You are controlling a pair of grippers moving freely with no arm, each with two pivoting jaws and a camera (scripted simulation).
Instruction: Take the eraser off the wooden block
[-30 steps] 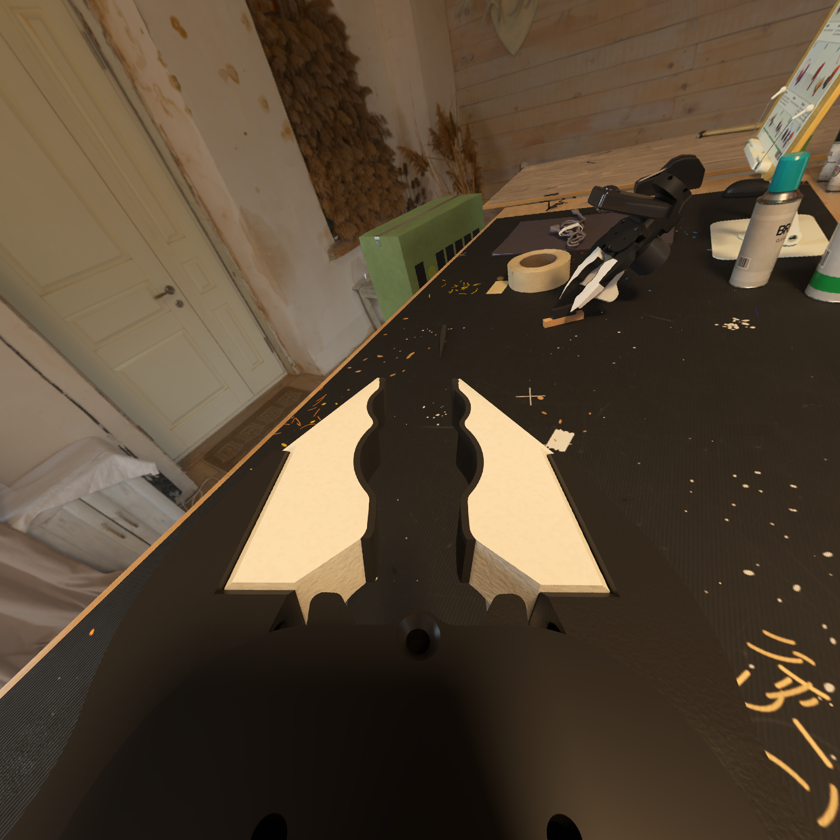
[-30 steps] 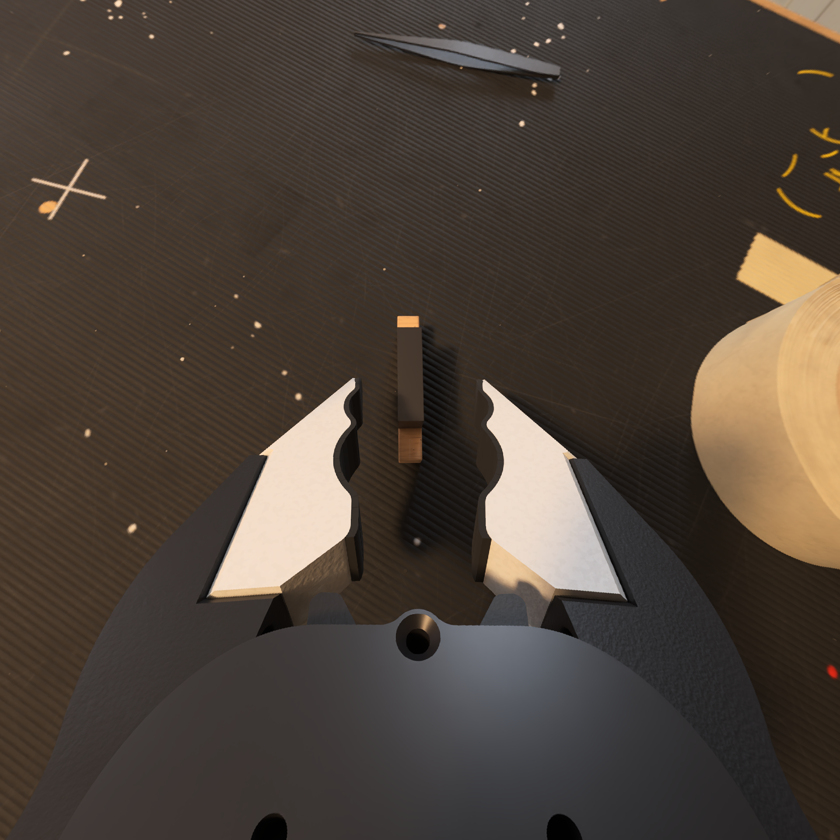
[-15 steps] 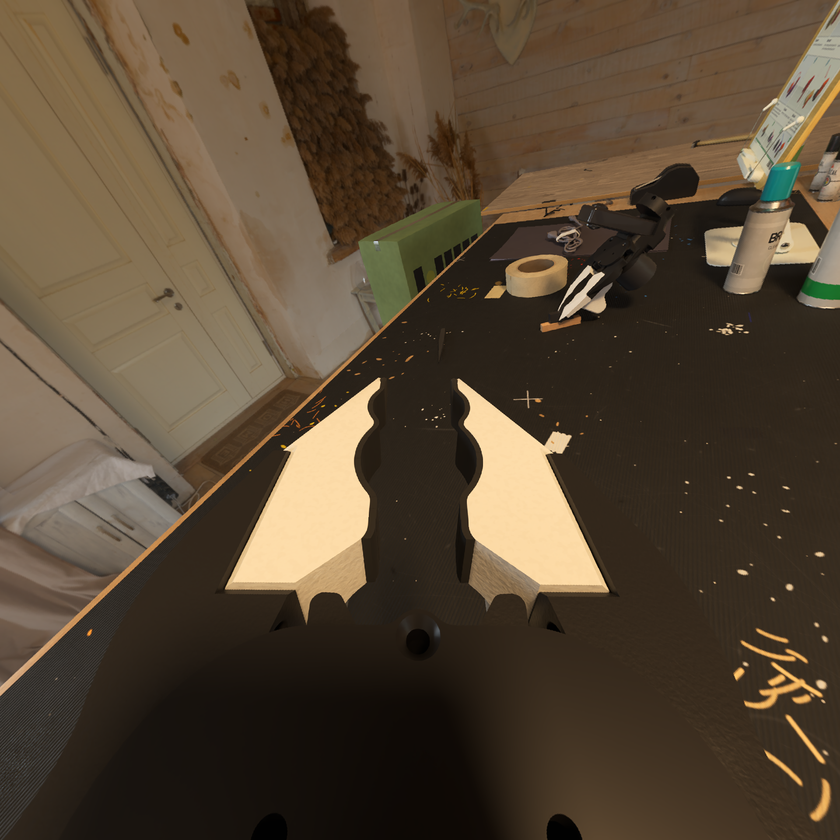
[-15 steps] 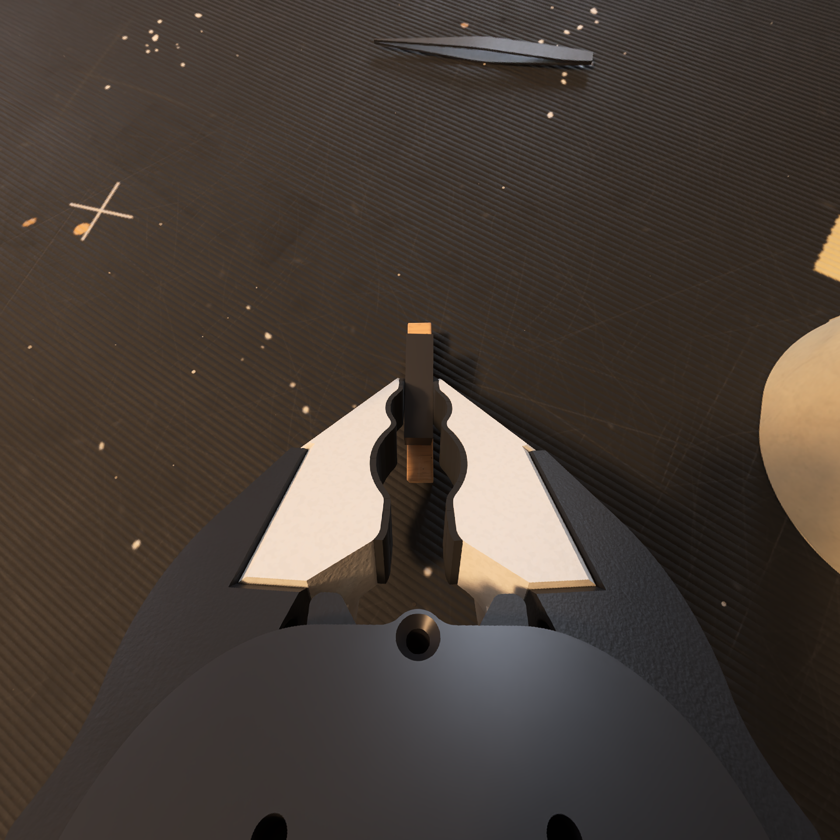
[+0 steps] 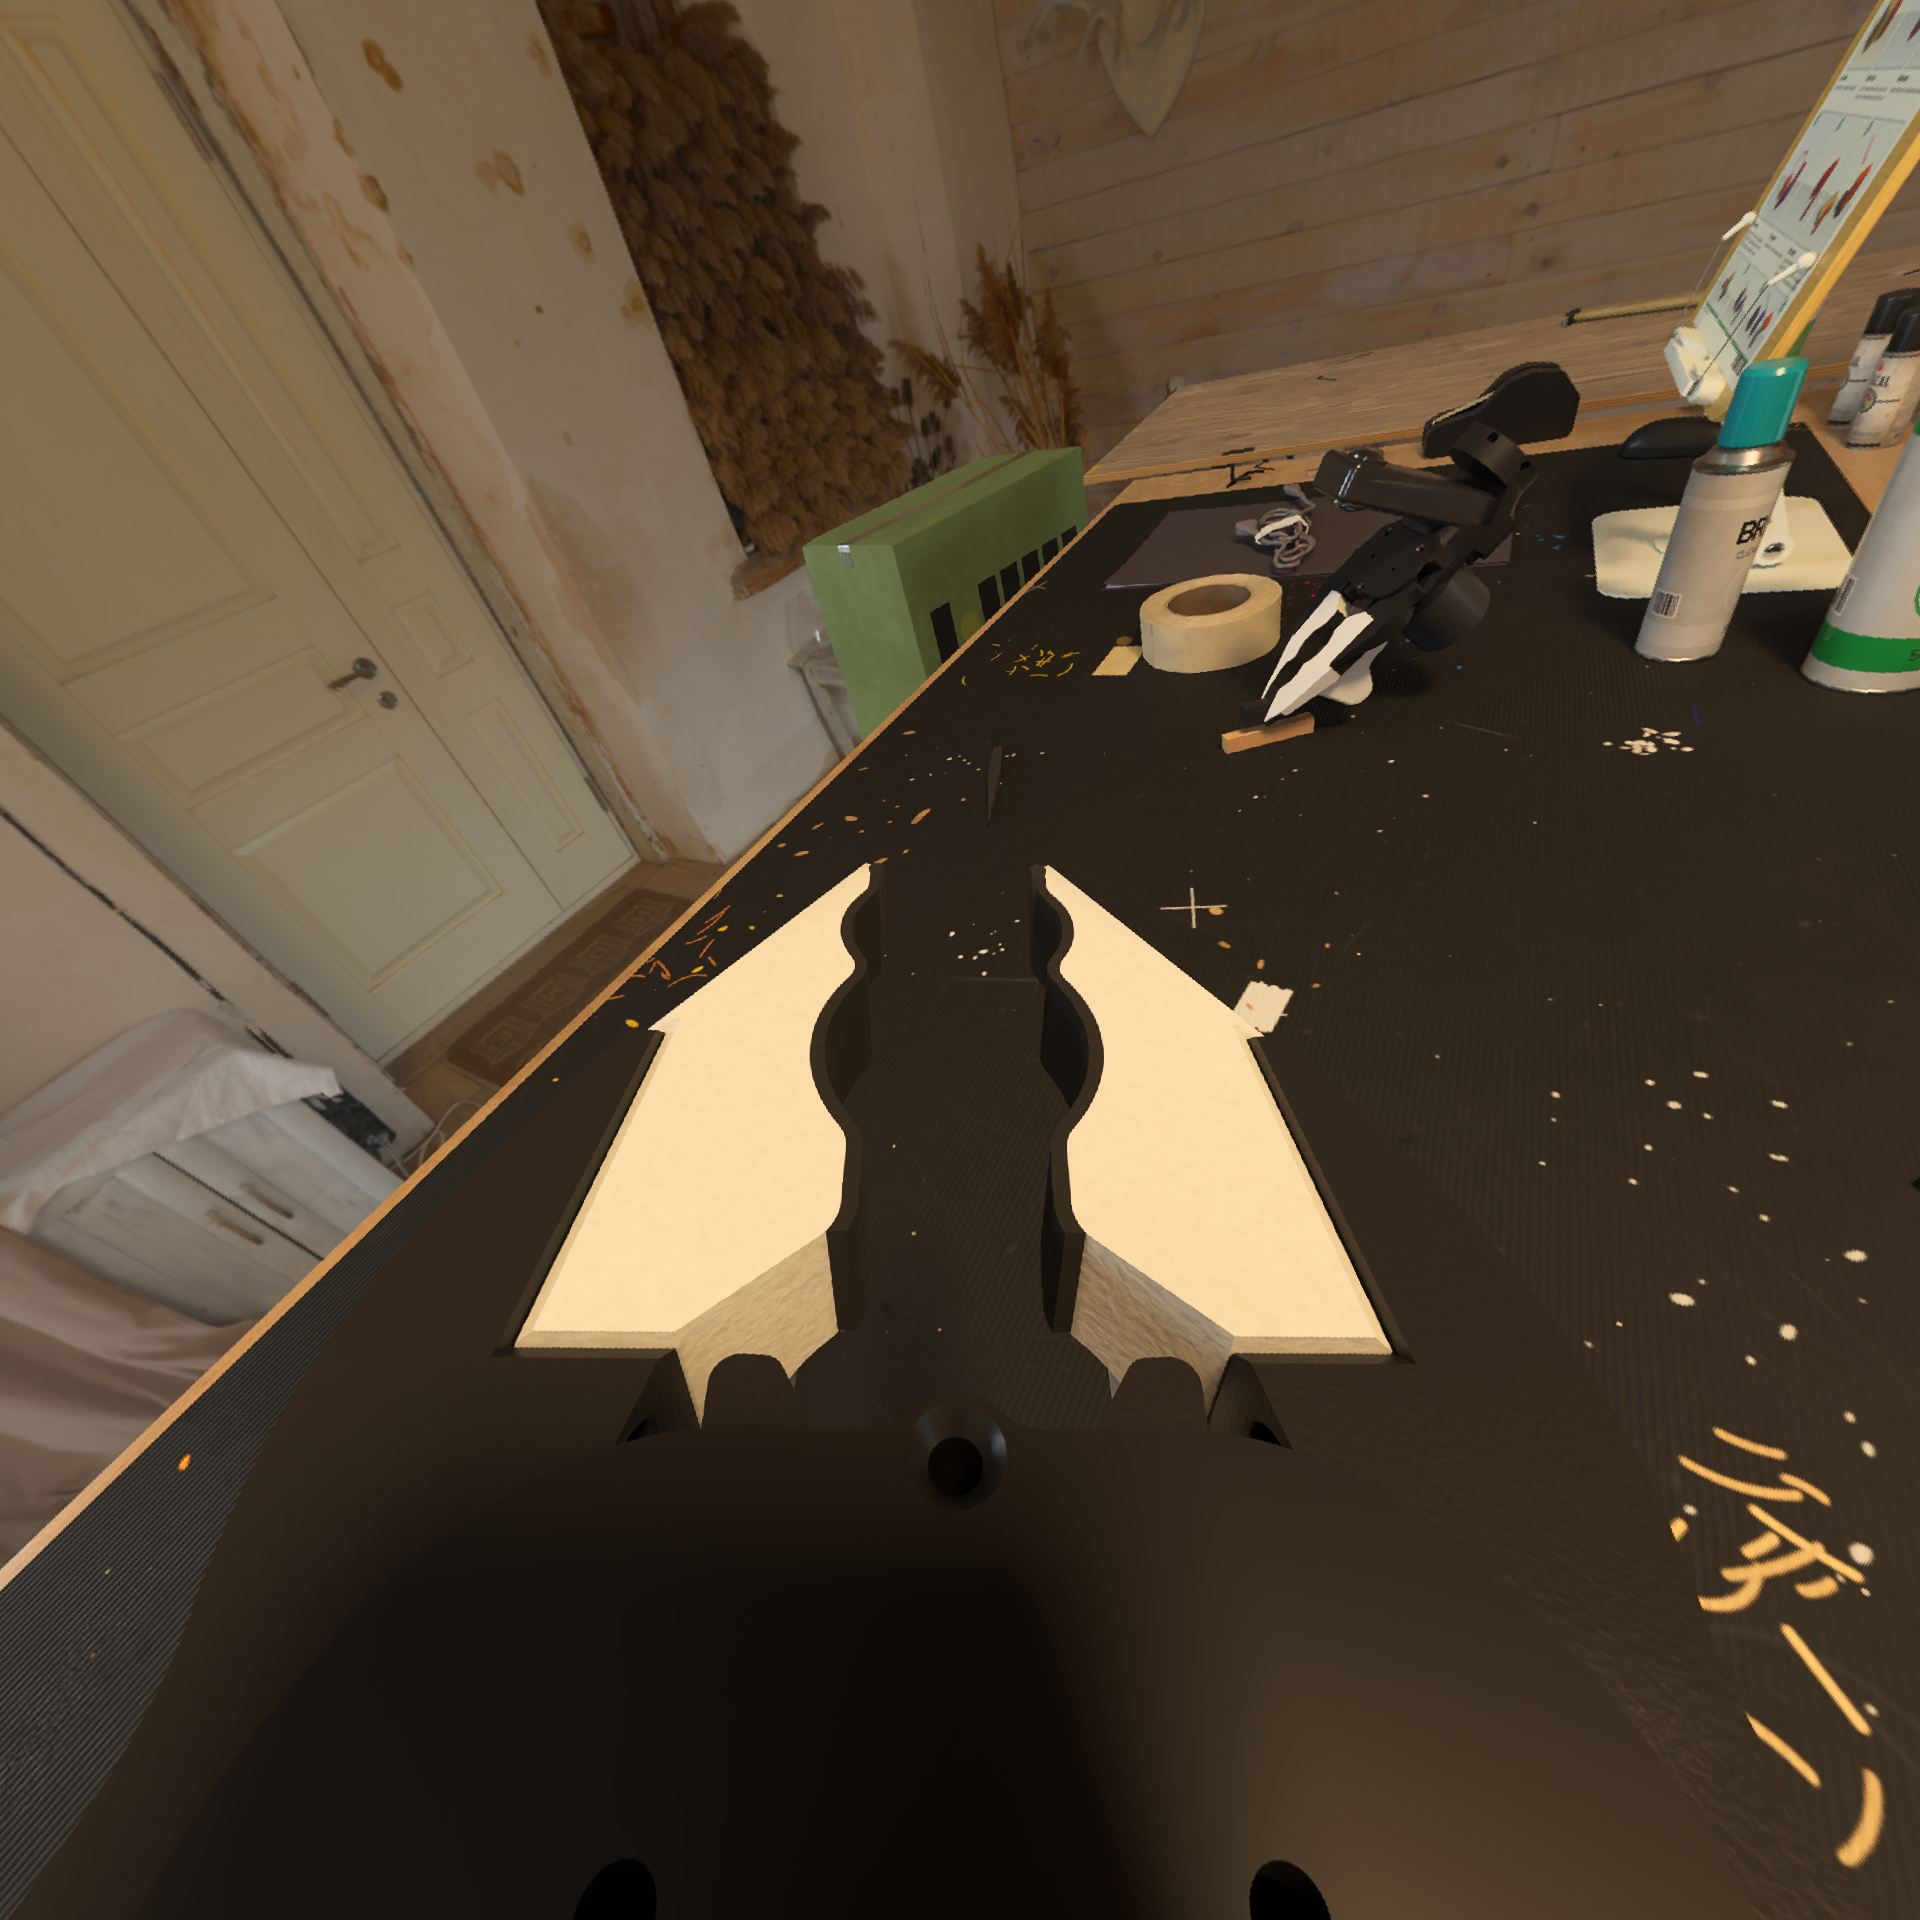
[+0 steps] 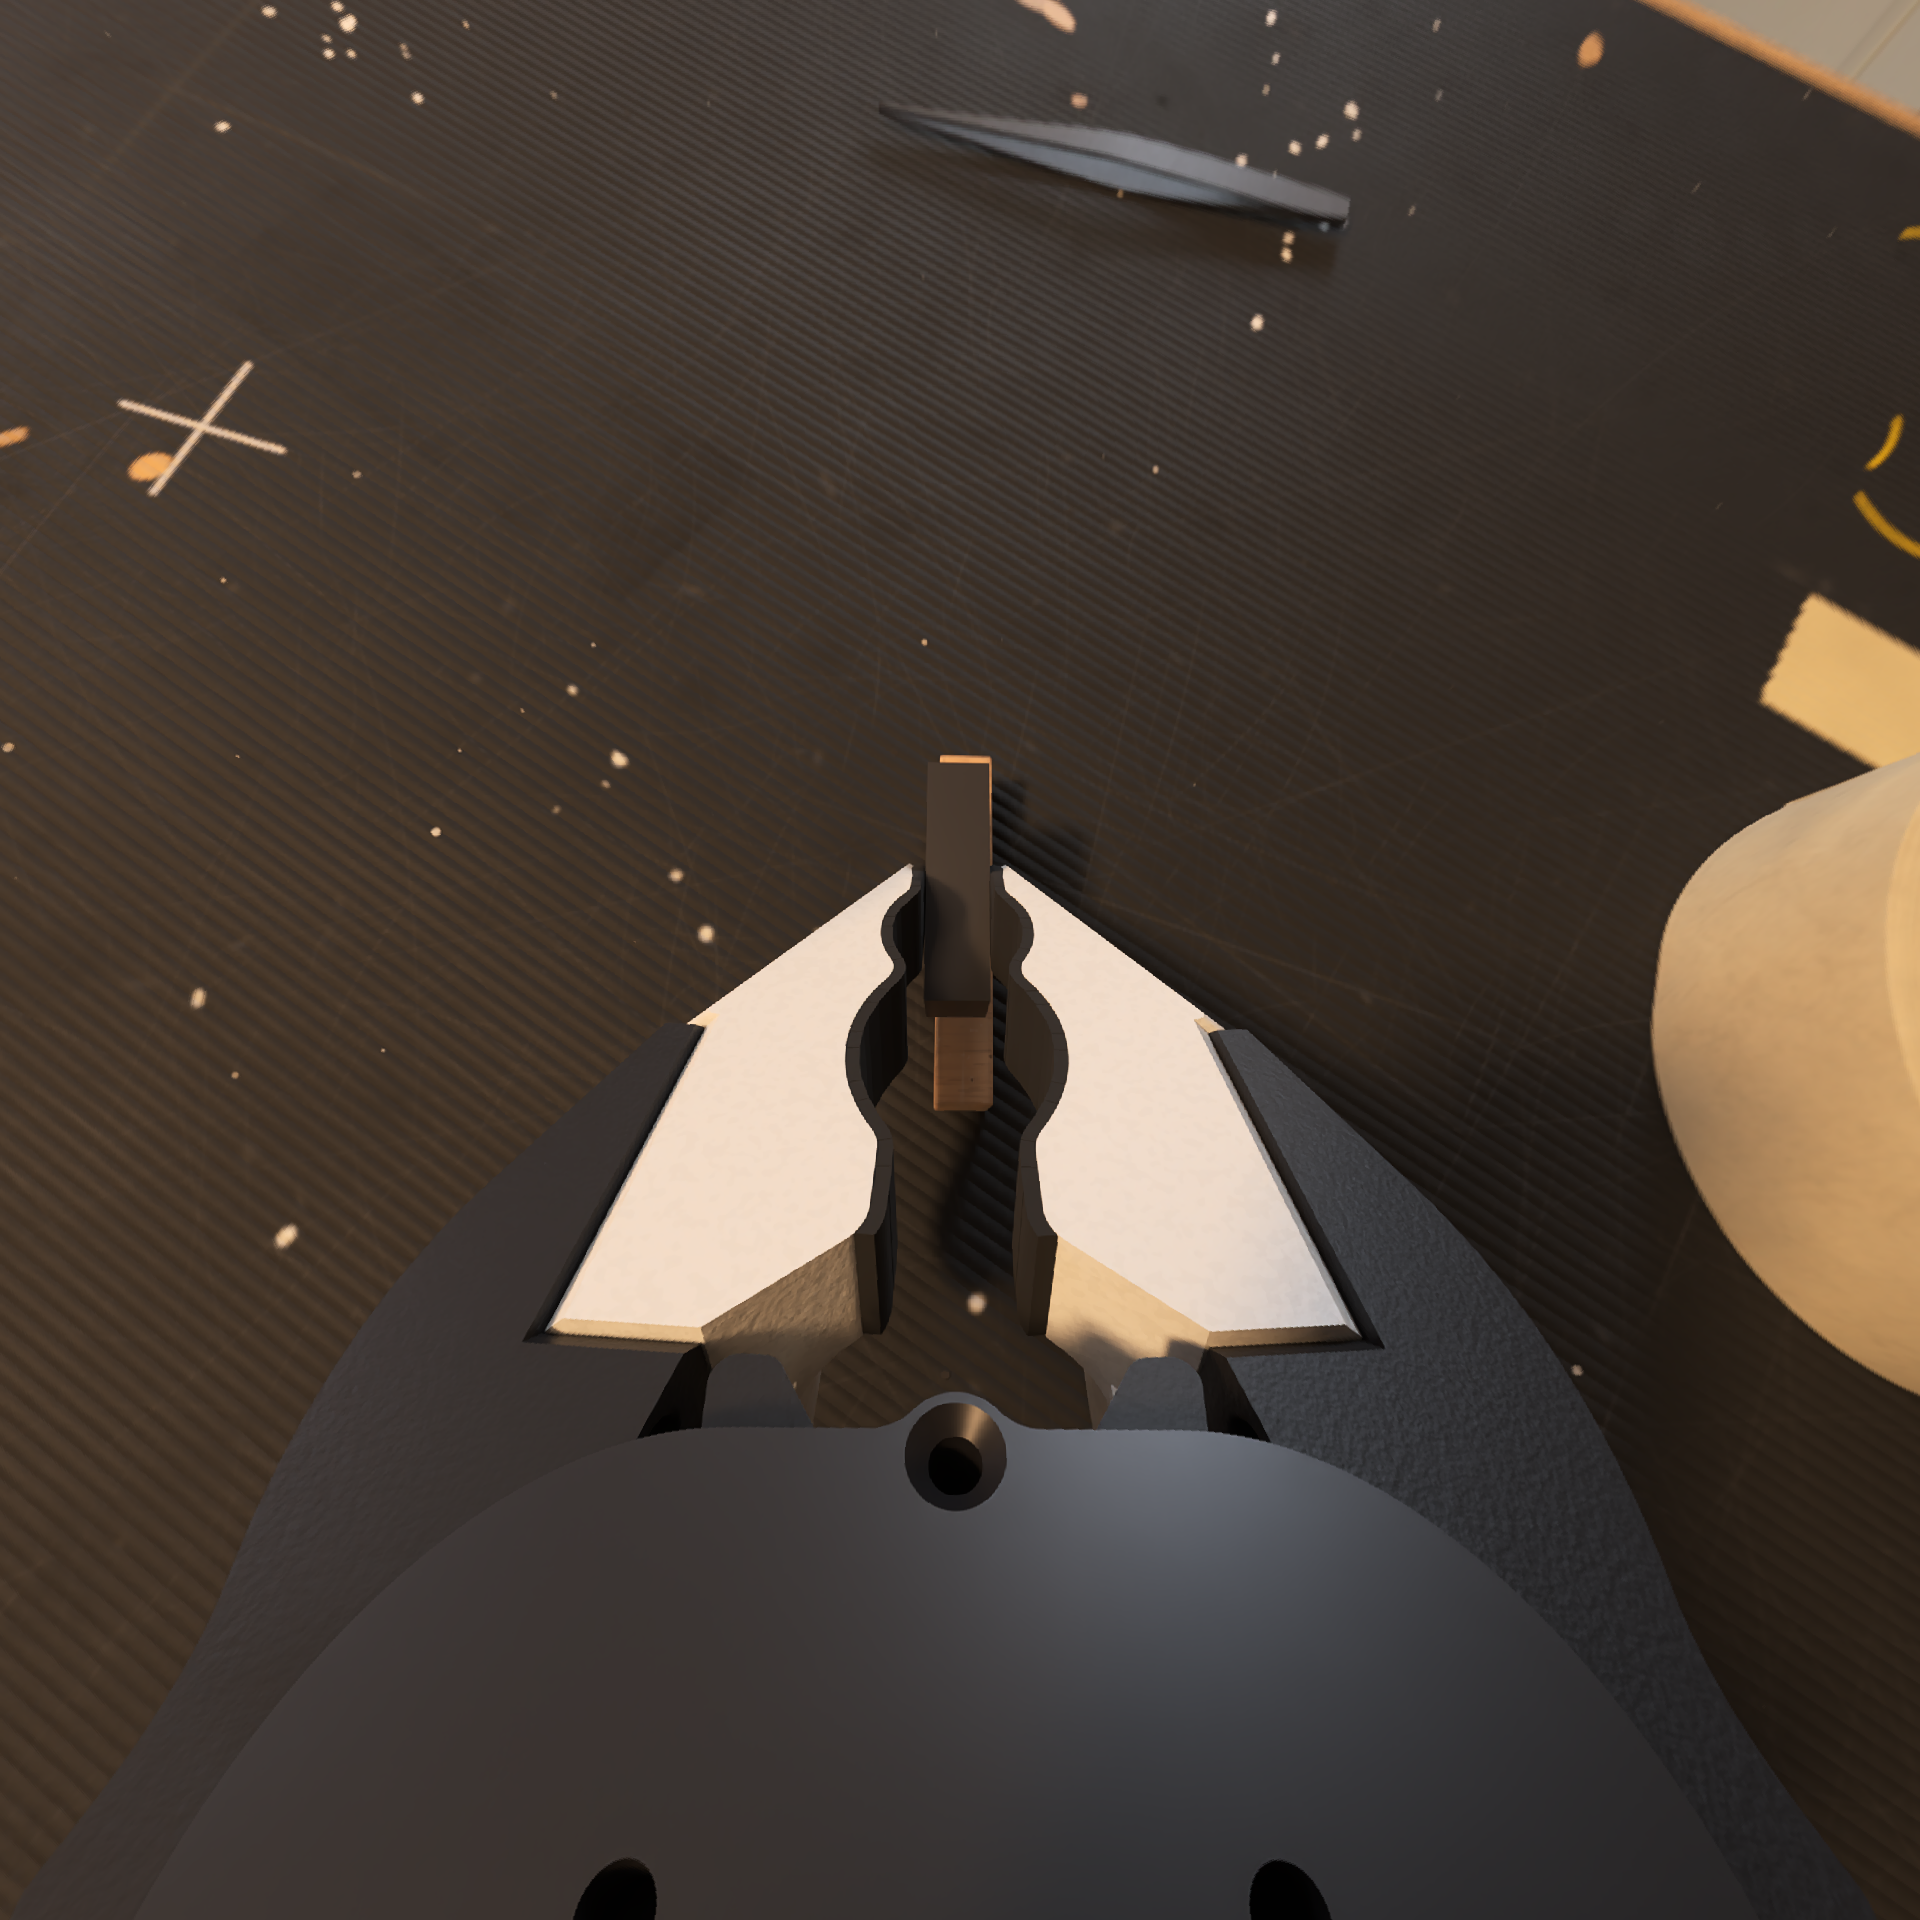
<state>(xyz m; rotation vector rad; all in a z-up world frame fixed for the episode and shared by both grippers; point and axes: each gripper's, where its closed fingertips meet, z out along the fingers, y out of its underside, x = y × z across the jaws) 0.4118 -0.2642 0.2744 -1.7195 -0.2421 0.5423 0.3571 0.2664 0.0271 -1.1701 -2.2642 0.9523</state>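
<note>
Right hand-held gripper (image 6: 956, 883) pinched the dark eraser (image 6: 956, 914) atop the wooden block (image 6: 961, 1065), ready to lift | left hand-held gripper (image 5: 956, 883) spread, idle, well away from block

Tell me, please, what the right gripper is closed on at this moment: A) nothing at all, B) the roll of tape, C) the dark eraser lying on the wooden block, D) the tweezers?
C: in the right wrist view the right gripper pinches the dark eraser, which lies along the wooden block.
</note>
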